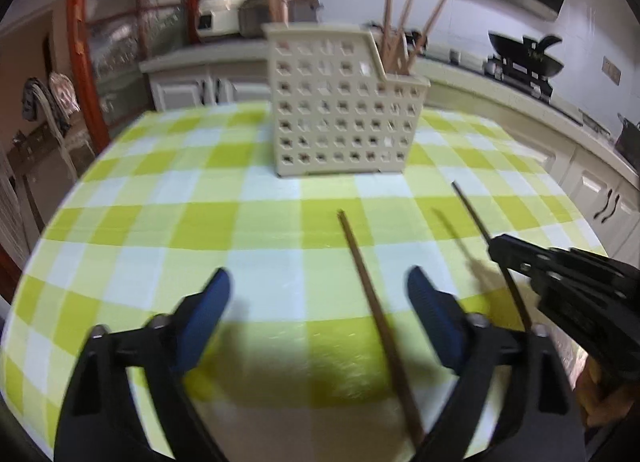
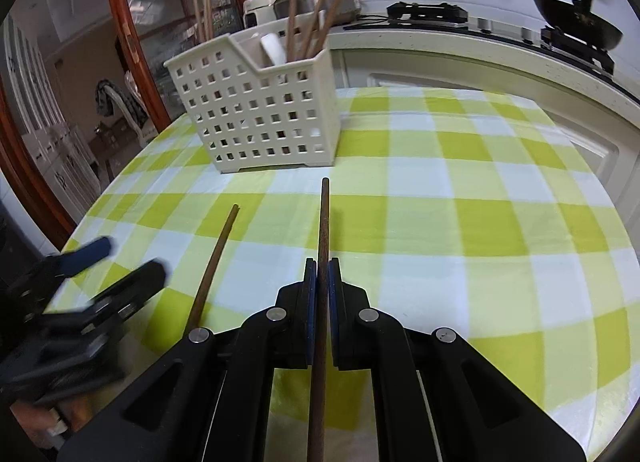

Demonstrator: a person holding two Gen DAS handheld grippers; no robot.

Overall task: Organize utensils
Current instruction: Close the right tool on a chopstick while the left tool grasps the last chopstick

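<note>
A beige perforated utensil caddy [image 1: 340, 110] [image 2: 260, 118] stands on the green-and-white checked tablecloth [image 1: 160, 222], with several chopsticks [image 2: 316, 2] and a white spoon [image 2: 274, 48] upright in it. A brown chopstick [image 1: 376, 302] [image 2: 216, 258] lies on the cloth. It runs between the blue pads of my left gripper [image 1: 320, 286], closer to the right pad, and neither pad touches it; the jaws stand open. My right gripper [image 2: 322, 266] [image 1: 504, 250] is shut on a second, darker chopstick [image 2: 323, 222], held above the cloth with its tip toward the caddy.
Behind the table runs a kitchen counter with a black wok [image 1: 528, 58] on a stove at the right and a rice cooker [image 1: 224, 18] at the left. A red-framed glass door [image 1: 80, 42] stands to the left of the table edge.
</note>
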